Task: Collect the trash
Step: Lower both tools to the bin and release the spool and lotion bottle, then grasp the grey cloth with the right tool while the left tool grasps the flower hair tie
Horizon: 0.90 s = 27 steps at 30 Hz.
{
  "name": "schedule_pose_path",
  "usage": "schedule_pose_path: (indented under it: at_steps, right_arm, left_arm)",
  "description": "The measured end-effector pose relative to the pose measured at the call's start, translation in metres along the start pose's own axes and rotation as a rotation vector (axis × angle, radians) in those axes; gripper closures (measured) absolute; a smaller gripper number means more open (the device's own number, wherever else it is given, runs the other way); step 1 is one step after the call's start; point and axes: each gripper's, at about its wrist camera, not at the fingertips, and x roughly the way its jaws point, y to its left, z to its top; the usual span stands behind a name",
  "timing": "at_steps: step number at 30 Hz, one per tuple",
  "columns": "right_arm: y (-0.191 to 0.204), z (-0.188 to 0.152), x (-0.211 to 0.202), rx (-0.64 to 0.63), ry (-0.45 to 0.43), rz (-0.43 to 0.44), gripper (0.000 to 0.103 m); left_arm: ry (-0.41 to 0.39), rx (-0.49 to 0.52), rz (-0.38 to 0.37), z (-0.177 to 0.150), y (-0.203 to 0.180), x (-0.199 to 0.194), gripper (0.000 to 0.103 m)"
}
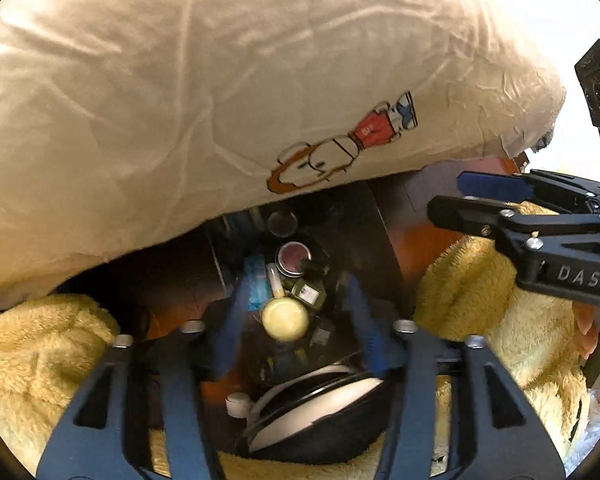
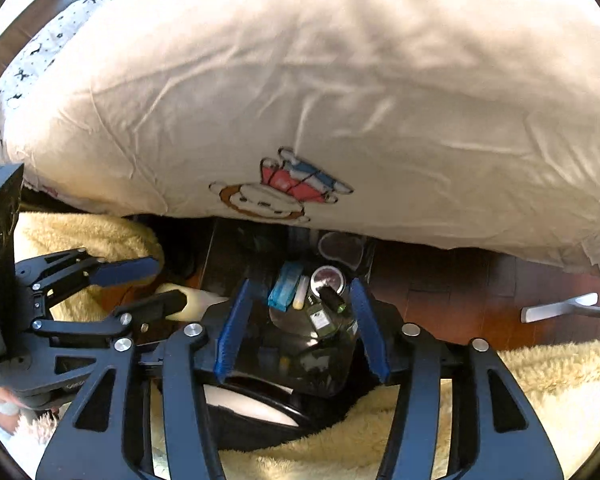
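Small items lie huddled on a dark surface under the pillow's edge: a yellow-lidded jar [image 1: 285, 318], a green bottle [image 1: 306, 292] [image 2: 320, 318], a round tin [image 1: 294, 258] [image 2: 328, 278], a blue packet [image 1: 256, 280] [image 2: 285, 286] and a white tube [image 2: 300, 298]. My left gripper [image 1: 296, 280] [image 2: 171, 280] points down over them, open, with the jar between its blue pads but untouched. My right gripper [image 2: 300, 282] [image 1: 446, 194] hangs beside it, also open, the bottle and tin in its gap, nothing pressed.
A big white pillow [image 1: 180, 100] [image 2: 340, 80] with a cartoon print overhangs the items. A fluffy yellow blanket [image 1: 32, 360] [image 2: 540, 380] bulges on both sides. A black and white round object [image 1: 320, 412] lies just below the fingers. Wooden floor [image 2: 460, 300] shows at the right.
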Motion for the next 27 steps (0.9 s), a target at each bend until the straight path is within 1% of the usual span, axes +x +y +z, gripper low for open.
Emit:
schedule_pose_path:
  at_steps: [1,3,4,5,6,10,12,14,17,19,22,24,27]
  right_arm:
    - [-0.001,0.001,-0.002,0.001,-0.011,-0.006,0.042]
    - [-0.002,0.004,-0.012,0.002,-0.042,-0.027,0.032]
    - [-0.003,0.007,-0.016,0.004,-0.056,-0.034,0.029]
    - [-0.004,0.01,-0.024,0.004,-0.085,-0.04,0.023]
    - [-0.004,0.013,-0.032,0.003,-0.114,-0.042,0.018]
    - [-0.006,0.029,-0.07,-0.005,-0.233,-0.059,0.013]
    - [-0.006,0.041,-0.093,-0.016,-0.309,-0.075,0.01]
    - [-0.007,0.055,-0.108,-0.022,-0.359,-0.087,0.009]
    - [-0.008,0.081,-0.124,-0.041,-0.422,-0.108,0.009]
    - [-0.006,0.099,-0.127,-0.051,-0.44,-0.116,0.009]
    - [-0.01,0.127,-0.124,-0.05,-0.443,-0.114,0.009]
    - [-0.014,0.147,-0.121,-0.044,-0.443,-0.131,0.009]
    - [-0.02,0.176,-0.11,-0.036,-0.435,-0.147,0.009]
  left_arm:
    - [-0.012,0.003,0.014,0.0,0.001,-0.004,0.034]
    - [-0.036,0.006,0.036,0.002,0.002,-0.012,0.023]
    - [-0.048,0.009,0.044,0.004,0.003,-0.017,0.018]
    - [-0.062,0.012,0.05,0.005,0.005,-0.023,0.017]
    - [-0.073,0.014,0.053,0.007,0.005,-0.028,0.015]
    - [-0.159,0.008,0.072,0.019,0.013,-0.062,0.012]
    - [-0.206,0.001,0.078,0.027,0.019,-0.08,0.012]
    - [-0.247,-0.008,0.086,0.037,0.025,-0.094,0.012]
    - [-0.303,-0.019,0.135,0.057,0.037,-0.113,0.012]
    - [-0.339,-0.027,0.163,0.071,0.044,-0.123,0.012]
    - [-0.379,-0.056,0.175,0.092,0.055,-0.134,0.012]
    - [-0.405,-0.069,0.207,0.109,0.065,-0.139,0.012]
    - [-0.425,-0.088,0.237,0.135,0.078,-0.147,0.013]
